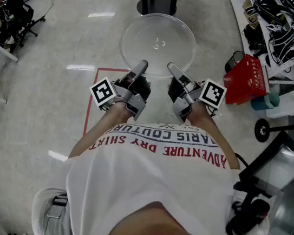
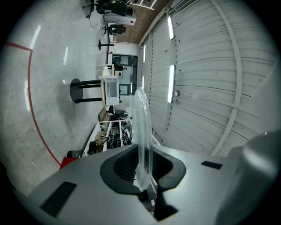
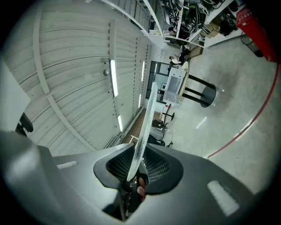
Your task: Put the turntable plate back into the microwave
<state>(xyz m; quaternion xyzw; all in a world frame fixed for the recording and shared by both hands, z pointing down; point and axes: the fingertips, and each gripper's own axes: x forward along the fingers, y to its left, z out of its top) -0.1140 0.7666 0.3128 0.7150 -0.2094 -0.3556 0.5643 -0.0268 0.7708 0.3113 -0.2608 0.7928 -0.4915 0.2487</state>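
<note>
In the head view I hold the glass turntable plate [image 1: 158, 44] flat above the grey floor [image 1: 47, 88], with my left gripper [image 1: 139, 70] and right gripper [image 1: 174, 73] side by side on its near rim. In the left gripper view the plate stands edge-on, pinched between my jaws. In the right gripper view those jaws likewise clamp the rim

Left tongs [image 1: 142, 64], right tongs [image 1: 172, 67]: both clamped
</note>
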